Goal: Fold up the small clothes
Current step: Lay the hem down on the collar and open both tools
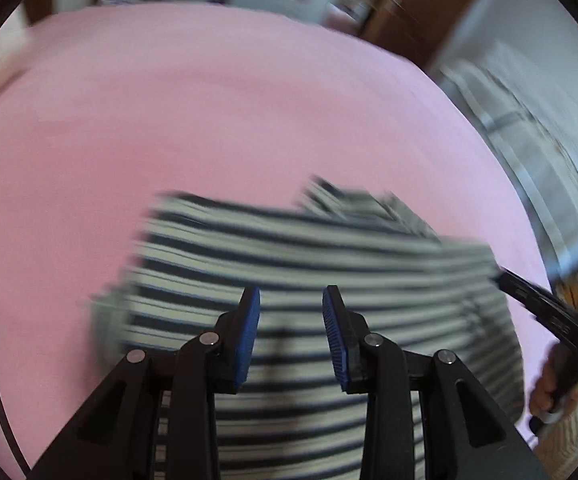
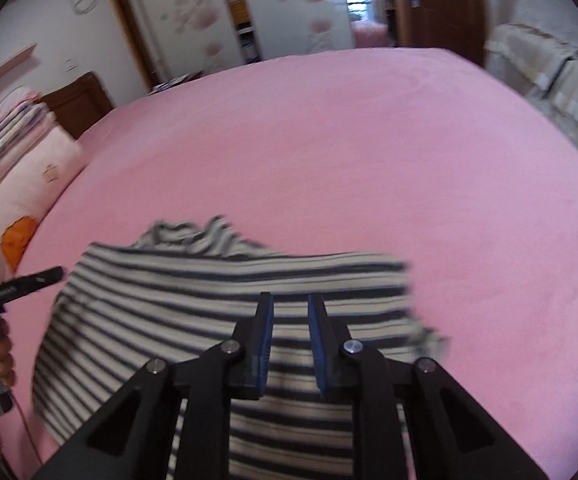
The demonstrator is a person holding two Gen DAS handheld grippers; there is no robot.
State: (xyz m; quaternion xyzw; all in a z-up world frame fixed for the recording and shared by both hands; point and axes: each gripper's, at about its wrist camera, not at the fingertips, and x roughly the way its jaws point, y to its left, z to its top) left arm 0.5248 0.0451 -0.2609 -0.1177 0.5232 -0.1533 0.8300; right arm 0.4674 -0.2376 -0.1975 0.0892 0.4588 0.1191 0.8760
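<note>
**A:** Striped shirt (image 2: pixel 225 320) spread on the pink bed (image 2: pixel 329 140), dark and pale bands running crosswise, blurred at its edges.

**B:** Left gripper (image 1: pixel 291 300) hovers over the near part of it, blue pads (image 1: pixel 249 332) parted, nothing between them.

**A:** Right gripper (image 2: pixel 290 304) too — fingers apart with a narrower gap, cloth visible below them. Whether they touch it, I cannot tell.

**B:** Each tool shows in the other's view, a hand (image 1: pixel 549 388) wrapped on the handle.

**A:** Pillow (image 2: pixel 33 184) and folded bedding (image 2: pixel 5 128) at the bed's left edge, wooden door (image 2: pixel 437 4) beyond.
</note>
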